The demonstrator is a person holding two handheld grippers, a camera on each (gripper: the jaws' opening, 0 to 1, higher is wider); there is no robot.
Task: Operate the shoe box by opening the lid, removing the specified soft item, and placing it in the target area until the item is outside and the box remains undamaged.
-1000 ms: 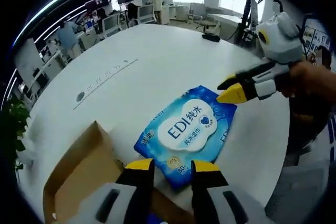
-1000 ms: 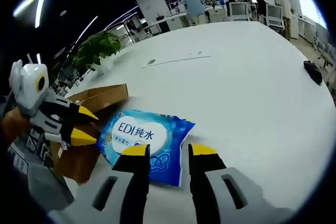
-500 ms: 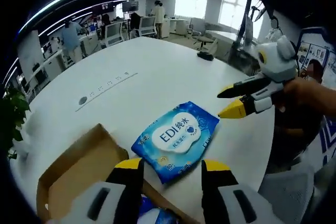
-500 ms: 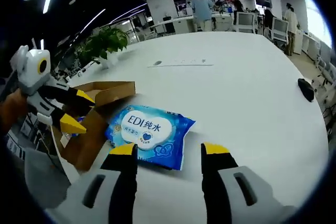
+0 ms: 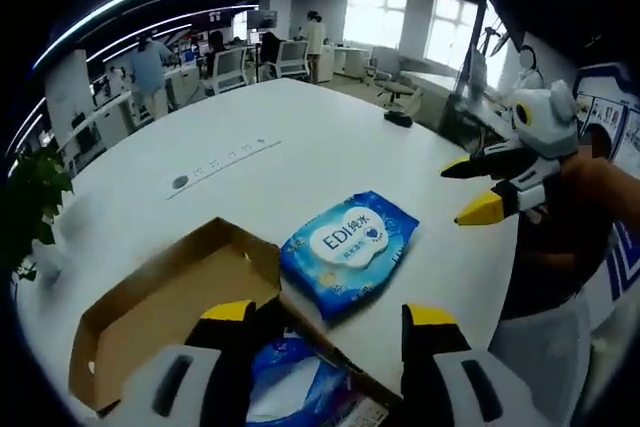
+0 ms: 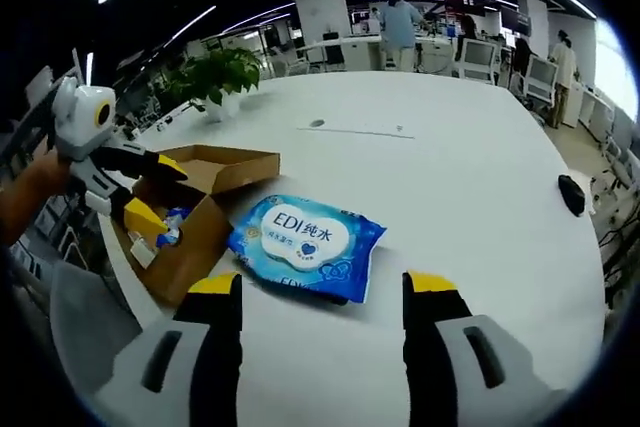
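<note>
The wet wipes pack is lying beside the open shoe box, straight ahead of the right hand-held gripper, whose jaws are standing wide apart and empty.

Blue wipes pack lies flat just beside the open cardboard shoe box.

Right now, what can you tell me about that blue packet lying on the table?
The blue packet is a soft plastic pack of wet wipes with a white cloud-shaped label reading "EDI" beside Chinese characters. It lies flat, label up, on the white table, just outside the open cardboard box, close to its edge. Neither gripper touches it; both stand open and apart from it.
</note>
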